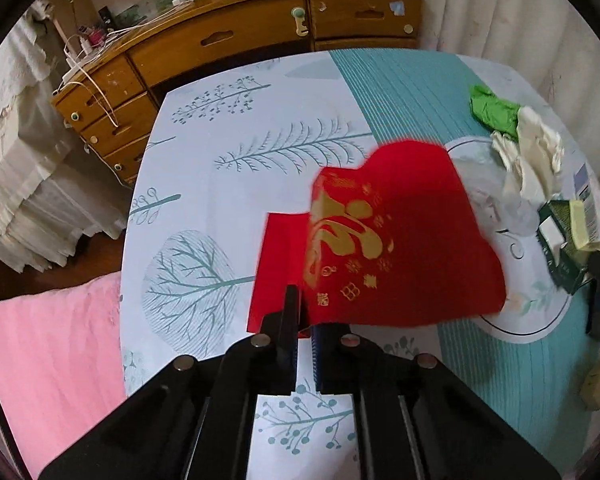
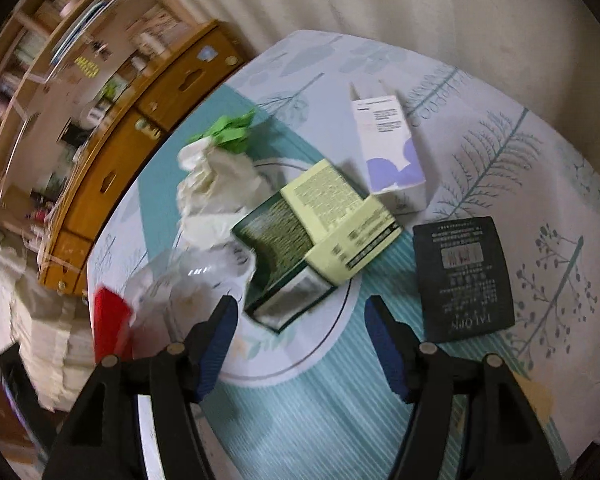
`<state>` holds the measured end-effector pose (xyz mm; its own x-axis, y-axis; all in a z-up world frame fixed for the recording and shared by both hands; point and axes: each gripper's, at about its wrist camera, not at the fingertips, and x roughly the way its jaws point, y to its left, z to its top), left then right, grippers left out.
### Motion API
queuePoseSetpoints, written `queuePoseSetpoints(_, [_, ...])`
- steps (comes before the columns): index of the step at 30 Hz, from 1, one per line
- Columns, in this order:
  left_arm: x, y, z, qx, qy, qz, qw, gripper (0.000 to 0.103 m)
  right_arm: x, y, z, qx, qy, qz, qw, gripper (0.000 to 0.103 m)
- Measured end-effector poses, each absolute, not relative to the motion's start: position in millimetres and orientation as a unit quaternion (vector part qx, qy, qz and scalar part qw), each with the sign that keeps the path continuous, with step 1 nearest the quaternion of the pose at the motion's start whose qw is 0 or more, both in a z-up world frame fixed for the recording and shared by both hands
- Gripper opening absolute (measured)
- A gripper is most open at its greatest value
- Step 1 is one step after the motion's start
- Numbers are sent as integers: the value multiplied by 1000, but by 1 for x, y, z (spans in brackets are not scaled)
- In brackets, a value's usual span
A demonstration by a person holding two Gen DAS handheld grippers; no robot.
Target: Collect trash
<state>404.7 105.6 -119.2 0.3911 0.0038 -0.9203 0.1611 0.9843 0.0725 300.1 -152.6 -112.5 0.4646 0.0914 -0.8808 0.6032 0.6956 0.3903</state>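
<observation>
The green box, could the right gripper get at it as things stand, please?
Probably yes. The right gripper is open, the green box lies just ahead of its fingers, and nothing lies between them; a yellow box rests on its far part.

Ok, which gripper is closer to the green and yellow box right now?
Right. The right gripper hangs open just short of the green and yellow box, which lies ahead between its fingers. The left gripper is off to the side, shut on a red envelope.
</observation>
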Motion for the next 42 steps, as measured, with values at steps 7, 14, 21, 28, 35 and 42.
queuePoseSetpoints(7, [387, 100, -100, 70, 542, -63, 835, 3, 309, -168, -127, 373, 493, -181, 765, 65])
queuePoseSetpoints(14, [359, 91, -81, 62, 533, -75, 840, 2, 297, -171, -129, 375, 488, -168, 770, 30])
queuePoseSetpoints(21, [322, 87, -59, 48, 529, -78, 843, 1, 266, -168, -110, 349, 485, -125, 792, 24])
queuePoseSetpoints(28, [274, 85, -48, 21, 535, -77, 841, 1, 230, -163, -88, 306, 495, -74, 810, 24])
queuePoseSetpoints(35, [263, 79, -52, 2, 554, -87, 828, 2, 202, -160, -85, 290, 507, -51, 810, 24])
queuePoseSetpoints(42, [273, 68, -59, 60, 550, -80, 829, 57, 199, -156, -92, 299, 507, -38, 808, 24])
